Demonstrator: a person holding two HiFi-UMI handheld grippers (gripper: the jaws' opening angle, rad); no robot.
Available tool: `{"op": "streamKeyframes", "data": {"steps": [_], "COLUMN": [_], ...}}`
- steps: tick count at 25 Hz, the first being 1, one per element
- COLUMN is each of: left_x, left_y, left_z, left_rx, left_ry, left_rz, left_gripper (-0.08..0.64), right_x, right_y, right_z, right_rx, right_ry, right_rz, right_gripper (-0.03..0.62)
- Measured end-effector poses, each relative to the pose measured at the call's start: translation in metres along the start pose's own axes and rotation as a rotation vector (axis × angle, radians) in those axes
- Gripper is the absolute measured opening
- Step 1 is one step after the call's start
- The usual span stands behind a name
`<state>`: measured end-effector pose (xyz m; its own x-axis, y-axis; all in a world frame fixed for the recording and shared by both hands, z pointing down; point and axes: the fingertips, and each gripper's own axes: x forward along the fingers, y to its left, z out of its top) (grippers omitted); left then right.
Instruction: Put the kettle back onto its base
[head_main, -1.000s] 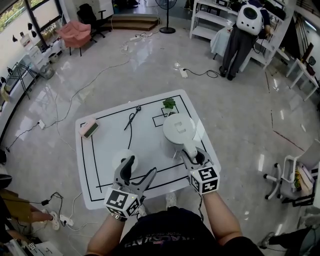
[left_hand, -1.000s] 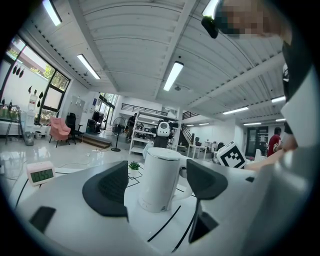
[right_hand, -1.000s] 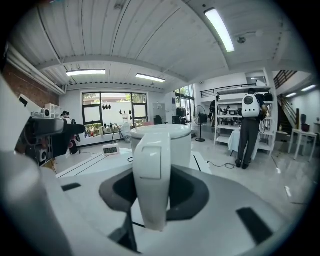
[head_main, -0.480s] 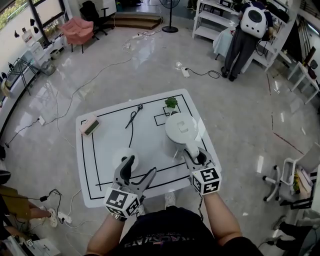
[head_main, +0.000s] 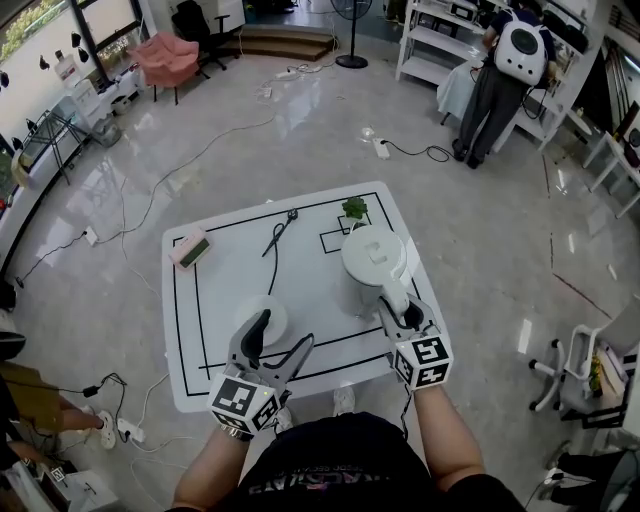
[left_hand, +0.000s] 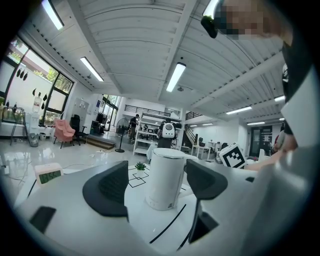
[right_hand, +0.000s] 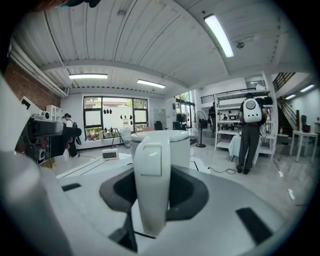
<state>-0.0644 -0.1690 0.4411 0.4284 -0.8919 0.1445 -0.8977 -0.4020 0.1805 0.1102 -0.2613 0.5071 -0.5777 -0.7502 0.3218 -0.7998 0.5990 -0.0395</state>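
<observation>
Nearest me, my left tool (head_main: 286, 333) hangs over the near part of the desk (head_main: 225, 290). Its jaws are spread wide with nothing between the pads; through the gap I only see the kettle farther out. My right tool (head_main: 402, 314) is about as near on the other side, clamped on the kettle's handle (right_hand: 150, 185). The handle runs upright between the pads and faces back toward me.

Just past the left tool's tips lies the base (head_main: 275, 314), a flat white disc partly covered by one jaw in the head view. Farther out and to the right is the kettle (head_main: 372, 258), upright with its lid on, its body beyond the handle. I cannot tell whether its bottom rests on the desk or is just clear of it.

What the move turns on: the base lies to the kettle's left and somewhat nearer to me, with bare desk between them. My left tool is much the nearer to it, but my right tool has the kettle. I judge the right must carry it leftward and back toward me, while the left tool draws clear of the disc.

The small plant (head_main: 354, 208) just behind the kettle lies away from that path
</observation>
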Motion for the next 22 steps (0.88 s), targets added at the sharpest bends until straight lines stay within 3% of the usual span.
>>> {"op": "streamKeyframes", "data": {"steps": [10,22], "left_x": [-0.023,-0.083], "left_y": [0.025,0.073], "left_z": [0.006,0.014], "left_rx": [-0.008,-0.011], "left_ry": [-0.023,-0.036], "left_rz": [0.084,0.164], "left_gripper": [0.333,0.318], "right_x": [0.016,0.047], "right_y": [0.023,0.115], "right_z": [0.036,0.079], "right_rx": [-0.078,-0.062], "right_ry": [-0.05,-0.125], "right_rz": [0.047,0.186], "right_gripper": [0.121,0.121]}}
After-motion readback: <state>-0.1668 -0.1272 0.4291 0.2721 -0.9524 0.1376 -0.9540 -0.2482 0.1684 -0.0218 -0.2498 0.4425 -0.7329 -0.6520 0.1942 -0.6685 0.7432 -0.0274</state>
